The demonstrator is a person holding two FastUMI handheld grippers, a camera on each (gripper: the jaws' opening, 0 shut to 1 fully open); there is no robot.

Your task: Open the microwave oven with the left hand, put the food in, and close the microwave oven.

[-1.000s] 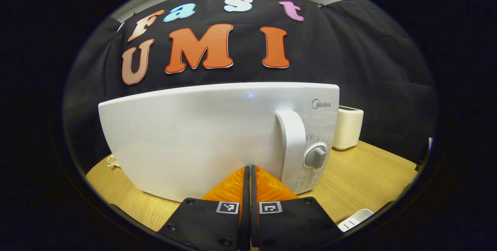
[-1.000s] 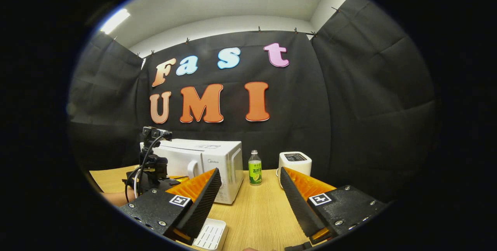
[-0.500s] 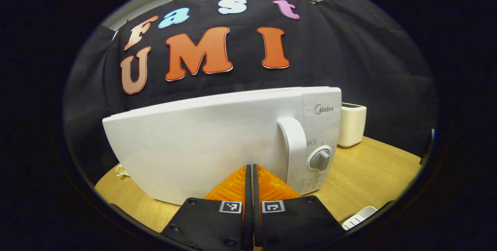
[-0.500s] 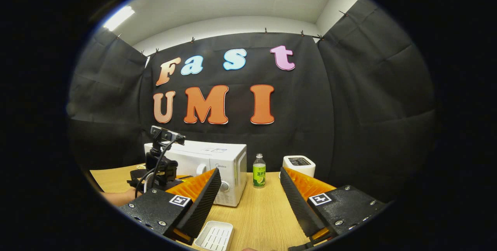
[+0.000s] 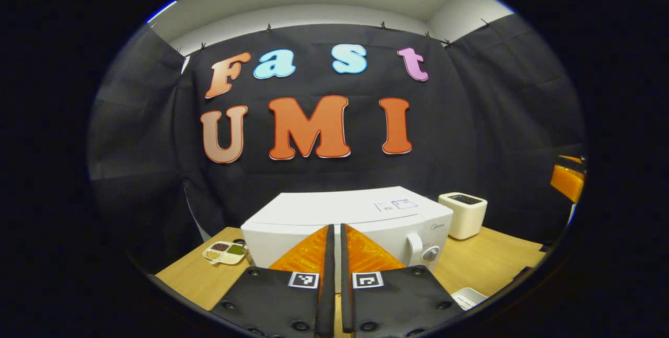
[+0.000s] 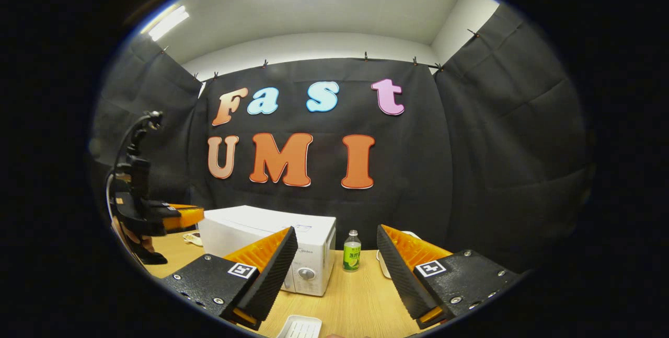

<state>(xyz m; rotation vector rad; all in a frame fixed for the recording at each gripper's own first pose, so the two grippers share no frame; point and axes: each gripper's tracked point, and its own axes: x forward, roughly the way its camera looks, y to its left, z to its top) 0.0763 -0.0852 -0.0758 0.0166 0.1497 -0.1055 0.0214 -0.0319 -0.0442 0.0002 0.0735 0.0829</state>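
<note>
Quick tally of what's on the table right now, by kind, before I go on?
Microwave oven: 1
Toaster: 1
Bottle: 1
Food tray with compartments: 1
Empty white tray: 1
Total: 5

A wooden table [image 6: 360,301] is seen ahead of the right gripper, with a green-labelled bottle [image 6: 352,251] standing upright between its fingers. A white toaster [image 5: 463,214] is placed ahead-right of the left gripper, and a white ridged tray [image 6: 300,327] lies low between the right fingers.

Open tabletop [image 6: 360,301] before the microwave [image 6: 313,246] — bottle [image 6: 352,251] and toaster [image 5: 464,214] crowd its right.
</note>
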